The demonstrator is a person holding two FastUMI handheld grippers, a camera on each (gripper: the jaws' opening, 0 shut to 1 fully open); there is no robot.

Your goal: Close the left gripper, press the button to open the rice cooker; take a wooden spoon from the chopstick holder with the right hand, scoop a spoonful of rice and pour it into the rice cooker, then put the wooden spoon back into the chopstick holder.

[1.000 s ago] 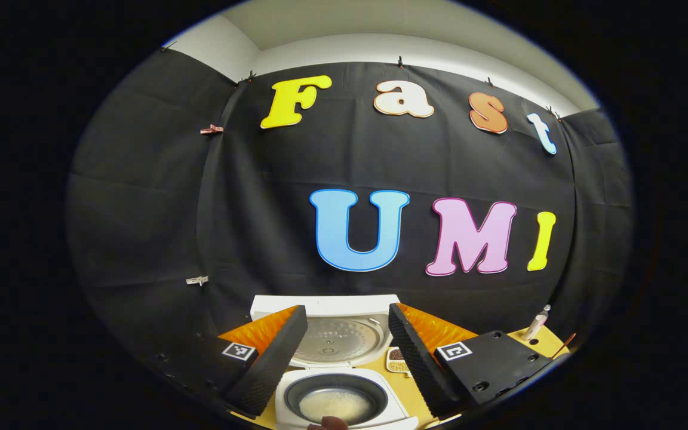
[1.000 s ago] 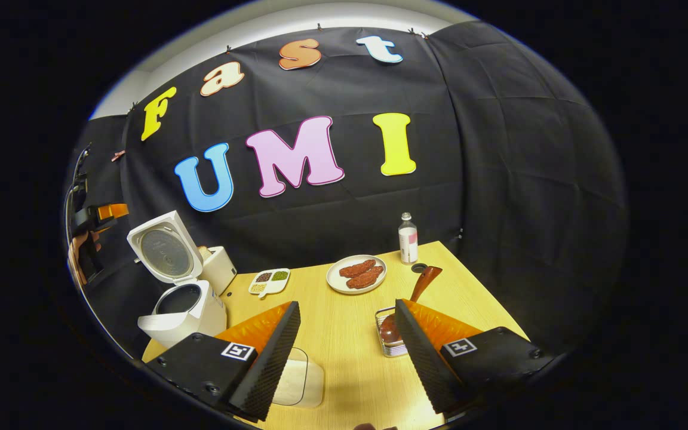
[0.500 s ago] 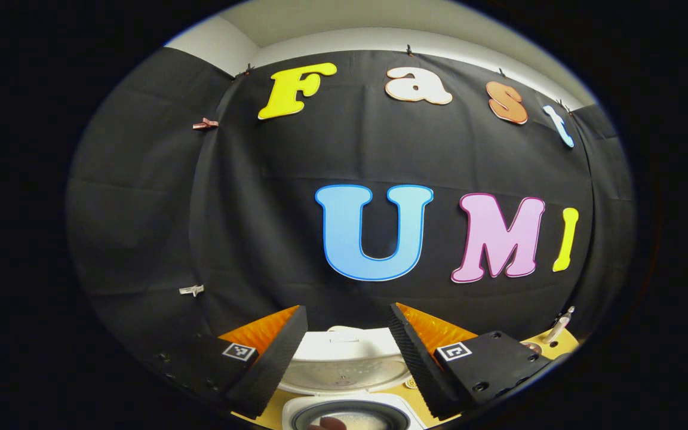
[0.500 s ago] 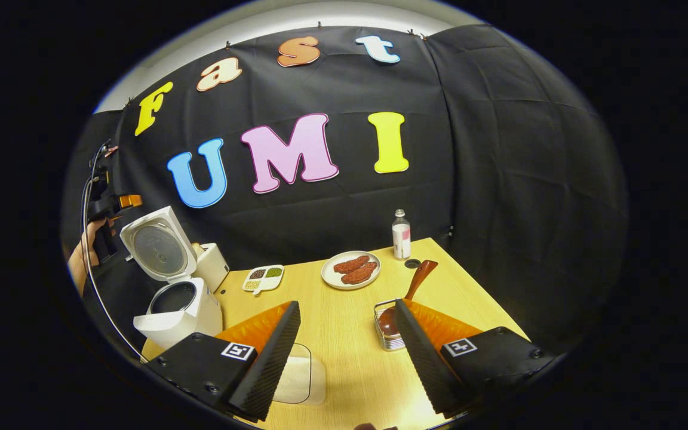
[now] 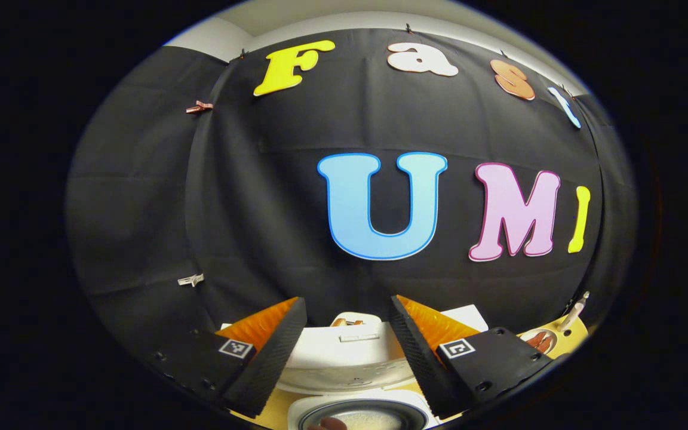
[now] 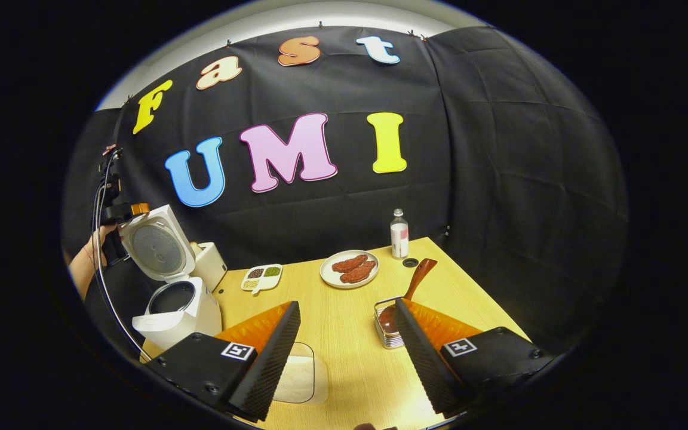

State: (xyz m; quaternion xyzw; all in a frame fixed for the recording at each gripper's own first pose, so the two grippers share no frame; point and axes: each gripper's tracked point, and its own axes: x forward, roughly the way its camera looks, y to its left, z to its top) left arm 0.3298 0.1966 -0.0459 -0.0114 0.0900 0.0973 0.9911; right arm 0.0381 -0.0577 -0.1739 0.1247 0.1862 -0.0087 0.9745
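Left gripper [image 5: 348,313] spread wide, nothing between the fingers, hovering above the white rice cooker [image 5: 344,352] near its raised lid; dark inner pot [image 5: 361,416] just below with pale rice at the bottom. From the right gripper view, rice cooker [image 6: 178,298] standing at the table's left edge, lid [image 6: 154,242] swung up and open, left gripper [image 6: 120,212] and the hand [image 6: 90,254] holding it just behind the lid.

Right gripper [image 6: 347,316] also spread, holding nothing, poised over the wooden table [image 6: 344,346]. Wooden spoon [image 6: 407,292] resting in the metal chopstick holder [image 6: 387,334] just beside the right finger, handle slanting up and away. Clear container of rice [image 6: 296,379] partly hidden behind the left finger.

Farther back: white plate [image 6: 350,270] with reddish-brown pieces, small divided dish [image 6: 261,278] of grains or beans, bottle [image 6: 399,234] with a pale label too small to read. Square black-and-white markers on both grippers; no brand name legible on the cooker.
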